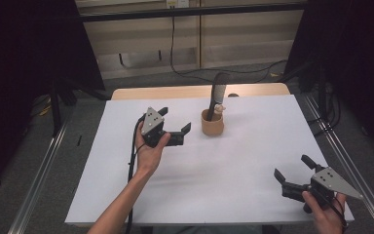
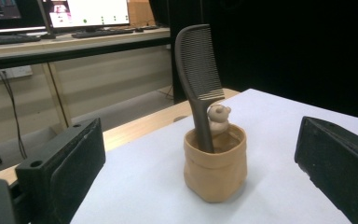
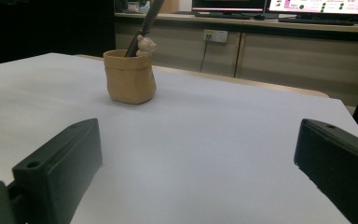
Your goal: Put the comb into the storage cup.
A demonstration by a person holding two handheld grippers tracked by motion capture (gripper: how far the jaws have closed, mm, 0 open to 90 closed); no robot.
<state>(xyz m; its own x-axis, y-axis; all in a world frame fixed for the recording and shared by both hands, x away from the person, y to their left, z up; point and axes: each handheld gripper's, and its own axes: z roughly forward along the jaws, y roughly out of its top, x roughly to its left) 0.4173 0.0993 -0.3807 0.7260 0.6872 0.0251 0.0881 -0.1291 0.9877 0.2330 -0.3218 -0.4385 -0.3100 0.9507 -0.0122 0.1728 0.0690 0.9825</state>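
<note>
A tan bag-shaped cup (image 1: 212, 125) stands on the white table (image 1: 233, 165) toward the back middle. A dark comb (image 1: 217, 95) stands upright in it, teeth up, beside a small bear figure (image 1: 219, 107) on the rim. My left gripper (image 1: 174, 119) hovers open just left of the cup, jaws pointing toward it; in the left gripper view the cup (image 2: 216, 166) and comb (image 2: 199, 70) sit between the jaws, a little ahead. My right gripper (image 1: 292, 167) is open near the front right corner, far from the cup (image 3: 130, 77), with nothing between its jaws.
The white sheet covers most of a wooden table whose bare back edge (image 1: 175, 91) shows behind the cup. Metal rails (image 1: 39, 170) run along both sides on the floor. A cable (image 1: 173, 44) hangs behind the table. Desks with monitors (image 2: 88, 11) stand farther off.
</note>
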